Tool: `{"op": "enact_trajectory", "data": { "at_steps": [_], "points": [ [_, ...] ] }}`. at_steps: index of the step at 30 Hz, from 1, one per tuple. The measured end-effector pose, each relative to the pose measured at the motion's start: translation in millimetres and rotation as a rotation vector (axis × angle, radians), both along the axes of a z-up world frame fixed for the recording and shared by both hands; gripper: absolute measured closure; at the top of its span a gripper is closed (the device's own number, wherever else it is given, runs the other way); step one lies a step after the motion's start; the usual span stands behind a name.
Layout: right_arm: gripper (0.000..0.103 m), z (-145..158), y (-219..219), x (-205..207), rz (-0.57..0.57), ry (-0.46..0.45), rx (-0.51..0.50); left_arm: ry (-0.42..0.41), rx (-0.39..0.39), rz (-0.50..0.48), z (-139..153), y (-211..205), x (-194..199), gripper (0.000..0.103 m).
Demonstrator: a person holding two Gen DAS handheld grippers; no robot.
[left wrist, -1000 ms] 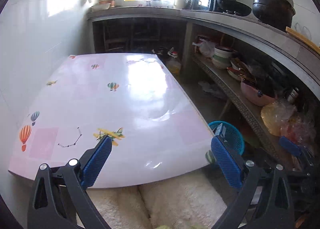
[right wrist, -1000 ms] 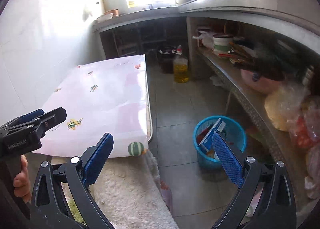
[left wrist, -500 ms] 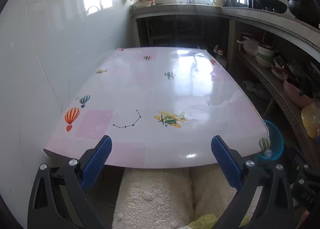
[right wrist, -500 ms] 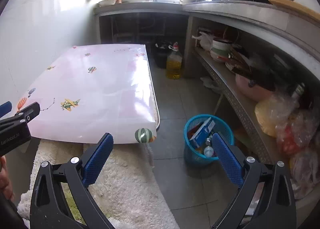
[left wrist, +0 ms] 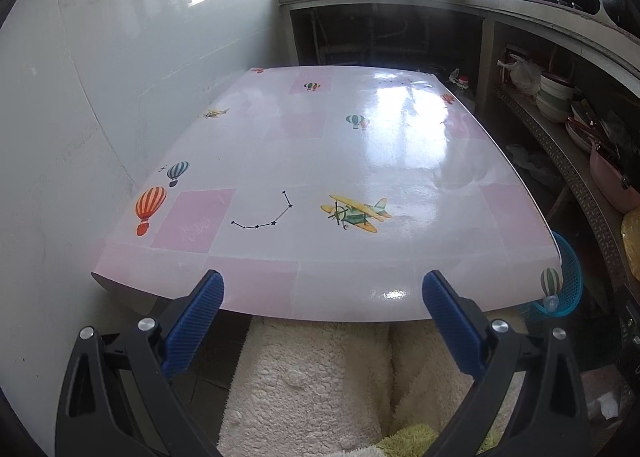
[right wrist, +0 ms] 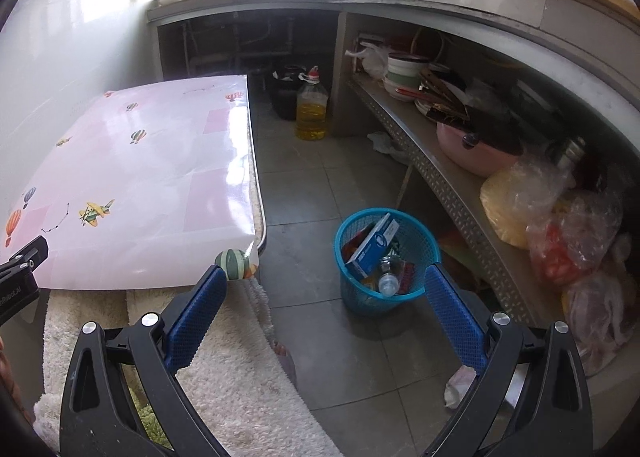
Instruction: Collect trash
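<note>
Both grippers are sitting wide apart with nothing in them. The left gripper is hanging at the bottom of its frame, blue pads splayed, over a fluffy cream rug that's lying right under the near edge of the table. The tabletop is filling the middle of that view, glossy pink checks with little balloon and plane prints on it.

The right gripper is also gaping, at the bottom of its frame, over the grey floor tiles and the rug's edge. Just above its right pad the bin is standing on the floor, right of centre, a teal mesh basket. It's holding the trash: a blue and white box leaning upright against the left wall, a small clear bottle lying near the front, and some red wrapper bits that I can't make out properly. In the left view only a sliver of the bin is peeking out past the table's right corner, at the lower right.

Further back, centre of the right view, a jug of yellow oil is standing on the floor. Along the right side a low shelf is carrying a pink pot, stacked bowls and bulging plastic bags.

At the left edge, part of the left gripper's black body is poking in.
</note>
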State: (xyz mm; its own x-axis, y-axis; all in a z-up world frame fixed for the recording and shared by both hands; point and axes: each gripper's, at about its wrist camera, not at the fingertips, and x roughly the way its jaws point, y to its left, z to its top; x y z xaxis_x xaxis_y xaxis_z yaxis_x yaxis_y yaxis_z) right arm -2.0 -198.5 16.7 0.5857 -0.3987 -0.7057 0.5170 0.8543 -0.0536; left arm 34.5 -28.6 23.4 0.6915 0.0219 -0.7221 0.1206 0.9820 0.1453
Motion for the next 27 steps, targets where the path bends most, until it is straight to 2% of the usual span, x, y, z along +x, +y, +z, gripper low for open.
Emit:
{"op": "enact_trajectory", "data": {
  "at_steps": [27],
  "points": [
    [0.008,-1,-7,-6,-0.029,0.005,0.032,0.03,0.015,-0.013,-1,-14,-4,0.006]
  ]
}}
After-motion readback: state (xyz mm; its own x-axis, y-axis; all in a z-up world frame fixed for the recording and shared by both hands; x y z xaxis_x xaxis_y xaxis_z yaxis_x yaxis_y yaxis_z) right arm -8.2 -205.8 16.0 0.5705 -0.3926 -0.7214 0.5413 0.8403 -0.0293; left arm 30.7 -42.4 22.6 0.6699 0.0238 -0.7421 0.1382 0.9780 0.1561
